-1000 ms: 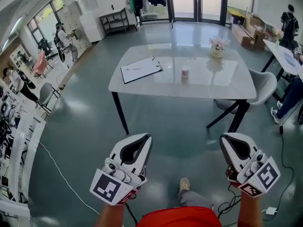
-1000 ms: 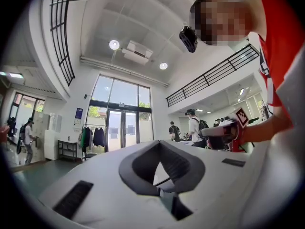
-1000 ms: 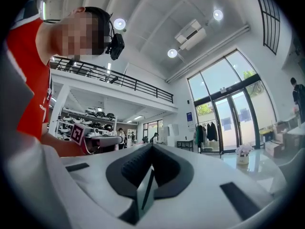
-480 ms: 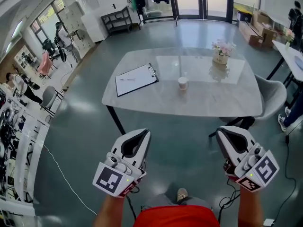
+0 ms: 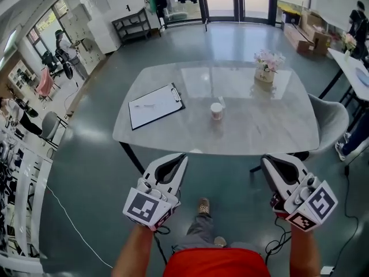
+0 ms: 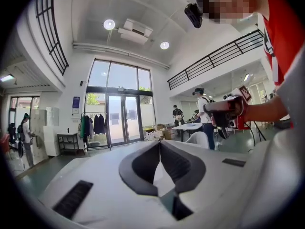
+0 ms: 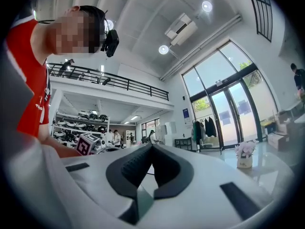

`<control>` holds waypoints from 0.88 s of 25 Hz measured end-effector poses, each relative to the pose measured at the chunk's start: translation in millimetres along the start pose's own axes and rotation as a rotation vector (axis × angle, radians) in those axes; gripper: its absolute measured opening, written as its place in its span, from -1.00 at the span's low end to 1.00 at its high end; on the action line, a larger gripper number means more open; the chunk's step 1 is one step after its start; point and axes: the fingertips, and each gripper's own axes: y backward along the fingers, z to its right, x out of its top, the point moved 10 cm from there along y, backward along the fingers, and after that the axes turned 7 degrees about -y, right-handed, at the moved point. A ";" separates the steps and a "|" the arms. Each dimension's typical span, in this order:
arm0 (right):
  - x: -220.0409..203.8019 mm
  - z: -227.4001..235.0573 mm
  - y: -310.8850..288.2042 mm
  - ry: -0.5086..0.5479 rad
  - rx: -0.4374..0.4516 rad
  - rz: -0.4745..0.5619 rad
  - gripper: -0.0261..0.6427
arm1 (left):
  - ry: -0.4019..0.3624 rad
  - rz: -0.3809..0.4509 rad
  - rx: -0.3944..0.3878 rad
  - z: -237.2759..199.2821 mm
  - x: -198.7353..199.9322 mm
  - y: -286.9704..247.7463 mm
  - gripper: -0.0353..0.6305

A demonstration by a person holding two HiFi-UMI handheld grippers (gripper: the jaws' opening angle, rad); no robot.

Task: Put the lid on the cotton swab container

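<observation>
The cotton swab container [image 5: 216,111] stands mid-counter [image 5: 259,123], clipboard [image 5: 154,106] left, flower pot [image 5: 266,68] far right; too small to tell whether capped; left tool [image 5: 182,158] and right tool [image 5: 267,160] hover near, jaws together.

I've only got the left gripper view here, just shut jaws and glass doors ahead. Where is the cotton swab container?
Observer: In the head view, a small container stands near the middle of the table, ahead of the person.
Operator: Anything near it on that table?
Observer: A clipboard lies to the left of the container, apart from it.
Operator: And the right gripper, is it carrying anything?
Observer: The right gripper view shows the right gripper with its jaws together and nothing between them.
</observation>
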 end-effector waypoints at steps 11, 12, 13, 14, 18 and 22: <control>-11.0 63.0 -105.4 -0.047 -0.089 -0.067 -0.94 | -0.038 -0.103 -0.196 -78.9 -54.2 -101.6 -0.70; -13.3 68.1 -115.2 -0.050 -0.096 -0.075 -0.94 | -0.045 -0.110 -0.215 -86.1 -60.0 -110.9 -0.64; -15.2 72.9 -124.6 -0.052 -0.103 -0.083 -0.94 | -0.049 -0.119 -0.233 -92.9 -65.5 -120.0 -0.58; -16.7 77.7 -133.2 -0.053 -0.111 -0.091 -0.94 | -0.050 -0.129 -0.250 -99.1 -71.1 -128.9 -0.53; -21.7 96.0 -158.0 -0.056 -0.141 -0.120 -0.94 | -0.054 -0.185 -0.315 -114.7 -96.7 -162.8 -0.28; -23.7 111.5 -172.9 -0.061 -0.156 -0.141 -0.94 | -0.055 -0.256 -0.377 -119.7 -119.7 -192.9 -0.09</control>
